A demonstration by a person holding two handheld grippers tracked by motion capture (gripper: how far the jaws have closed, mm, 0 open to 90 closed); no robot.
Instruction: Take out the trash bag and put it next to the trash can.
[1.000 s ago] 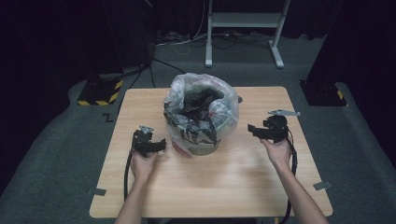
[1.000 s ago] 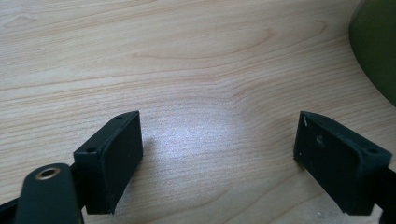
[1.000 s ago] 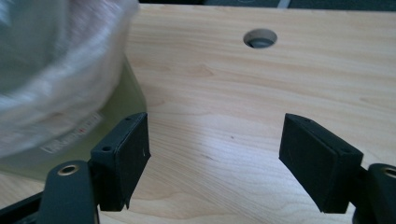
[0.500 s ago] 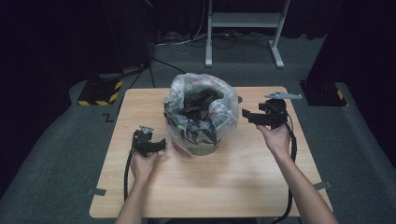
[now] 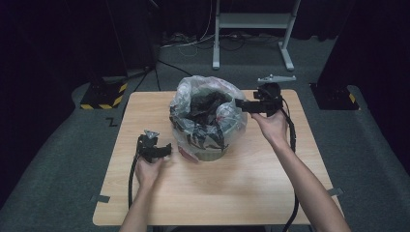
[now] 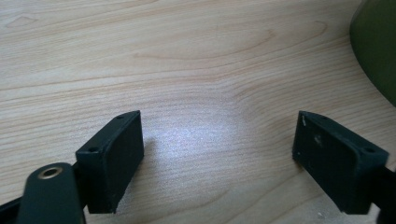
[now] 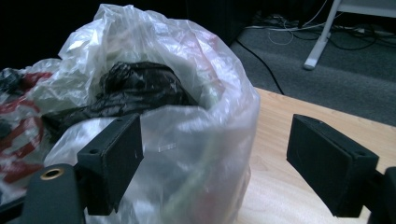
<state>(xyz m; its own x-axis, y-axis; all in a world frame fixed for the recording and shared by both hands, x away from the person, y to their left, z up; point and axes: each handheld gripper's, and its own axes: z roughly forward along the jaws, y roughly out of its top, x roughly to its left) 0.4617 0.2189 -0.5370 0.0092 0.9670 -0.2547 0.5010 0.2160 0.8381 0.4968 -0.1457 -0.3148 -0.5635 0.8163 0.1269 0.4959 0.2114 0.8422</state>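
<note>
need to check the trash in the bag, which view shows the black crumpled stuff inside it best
The right gripper view: the black crumpled plastic sits close and sharp inside the clear bag. The high view shows it smaller, from above, within the bag's open mouth. The left gripper view faces the wooden table and a green curved edge.

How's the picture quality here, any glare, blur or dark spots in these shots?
High view: the table is lit, the floor around it falls into darkness. Left gripper view: a pale sheen on the wood between the open jaws; the jaws themselves look soft. Right gripper view: the clear plastic bag blurs and catches light near the camera.
</note>
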